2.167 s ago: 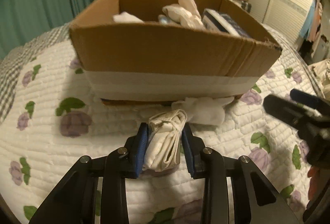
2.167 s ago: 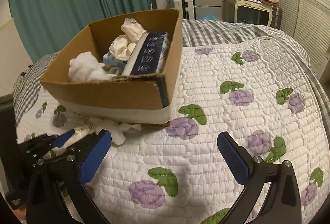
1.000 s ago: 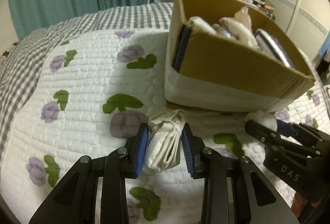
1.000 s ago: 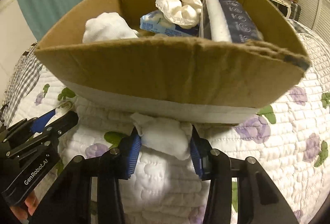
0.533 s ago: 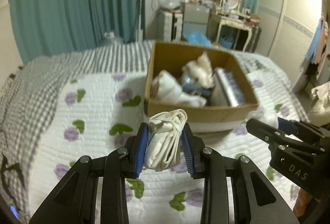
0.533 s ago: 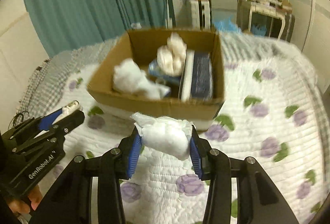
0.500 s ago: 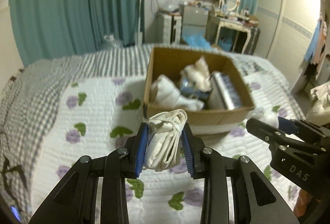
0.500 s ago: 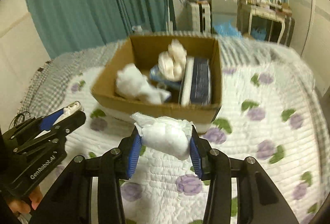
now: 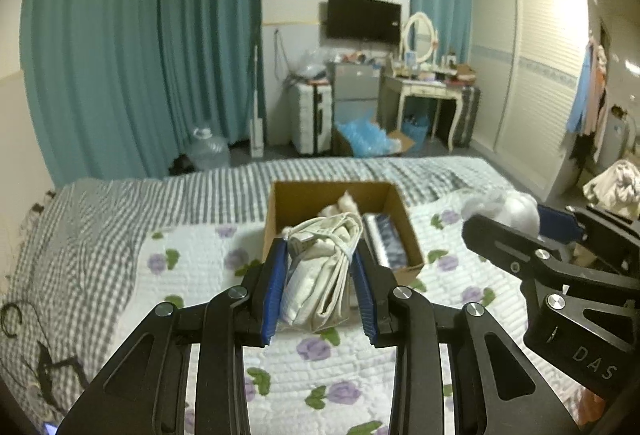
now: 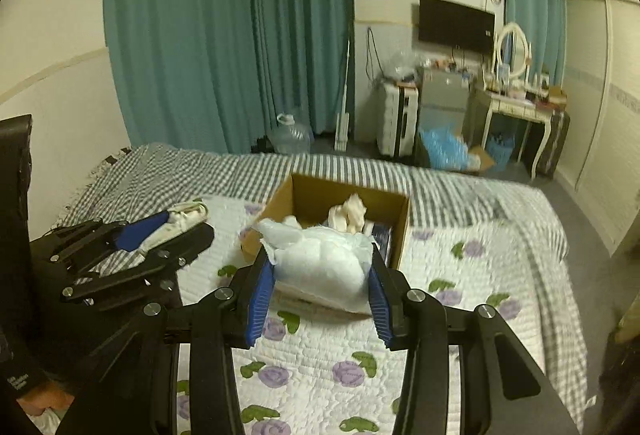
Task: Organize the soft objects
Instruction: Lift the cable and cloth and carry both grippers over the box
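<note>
Cream-coloured fabric, folded into a tight bundle and tied with its own cord, sits clamped between the blue pads of our left hand-held gripper. Our right hand-held gripper is clenched on a puffy white wad of soft padding. We hold both in the air above a bed with a white quilt printed with purple flowers, each aimed toward one open brown cardboard box resting on that quilt. Both loads look light, limp and easily squashed, so we judge a grip across the thick middle holds best; loose edges would slip or trail. We count two hand-held grippers, two held soft items and one box. Inside the box we see several pale soft pieces and a dark blue pack, though exactly how many pieces we cannot tell.
</note>
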`<state>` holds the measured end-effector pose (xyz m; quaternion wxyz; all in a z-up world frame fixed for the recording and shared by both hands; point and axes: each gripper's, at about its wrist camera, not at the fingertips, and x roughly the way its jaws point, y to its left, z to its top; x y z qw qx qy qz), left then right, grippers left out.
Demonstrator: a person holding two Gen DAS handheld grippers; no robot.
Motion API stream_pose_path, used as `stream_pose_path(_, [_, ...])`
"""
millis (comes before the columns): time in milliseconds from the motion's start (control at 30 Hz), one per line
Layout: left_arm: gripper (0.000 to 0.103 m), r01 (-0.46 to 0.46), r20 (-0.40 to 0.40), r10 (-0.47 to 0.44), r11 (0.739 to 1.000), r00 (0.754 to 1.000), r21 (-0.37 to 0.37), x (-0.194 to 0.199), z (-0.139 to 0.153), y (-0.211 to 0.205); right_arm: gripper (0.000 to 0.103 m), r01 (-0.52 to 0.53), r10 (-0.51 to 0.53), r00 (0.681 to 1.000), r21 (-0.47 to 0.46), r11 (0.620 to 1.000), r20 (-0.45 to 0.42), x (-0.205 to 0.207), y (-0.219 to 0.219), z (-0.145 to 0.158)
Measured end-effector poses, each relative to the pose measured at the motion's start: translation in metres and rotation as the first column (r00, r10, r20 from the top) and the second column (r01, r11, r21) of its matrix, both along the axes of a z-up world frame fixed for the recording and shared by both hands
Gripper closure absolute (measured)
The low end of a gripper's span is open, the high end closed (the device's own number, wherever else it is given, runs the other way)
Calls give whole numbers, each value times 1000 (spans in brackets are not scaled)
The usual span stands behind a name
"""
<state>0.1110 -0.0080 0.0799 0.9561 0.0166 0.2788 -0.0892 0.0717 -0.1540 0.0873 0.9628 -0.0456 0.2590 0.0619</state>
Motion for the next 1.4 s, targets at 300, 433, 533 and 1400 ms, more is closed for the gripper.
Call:
stream_pose_path(300, [71, 10, 34, -11, 1000, 999, 3, 38, 10, -7, 60, -32, 32, 997, -2, 999, 64, 19, 2, 30])
stream_pose_path(433, [71, 25, 39, -26, 999, 999, 21, 62, 3, -13, 60, -29, 29, 997, 13, 999, 73, 50, -3, 36])
stream_pose_path(533, [71, 21, 28, -22, 1000, 999, 20, 87, -5, -14, 60, -28, 28, 997, 7, 1000, 70, 76, -4, 35])
stream_pose_path(1400, [32, 34, -116, -30, 999, 993, 34, 193, -124, -34, 51, -19, 24, 995, 49, 999, -102, 253, -30, -90])
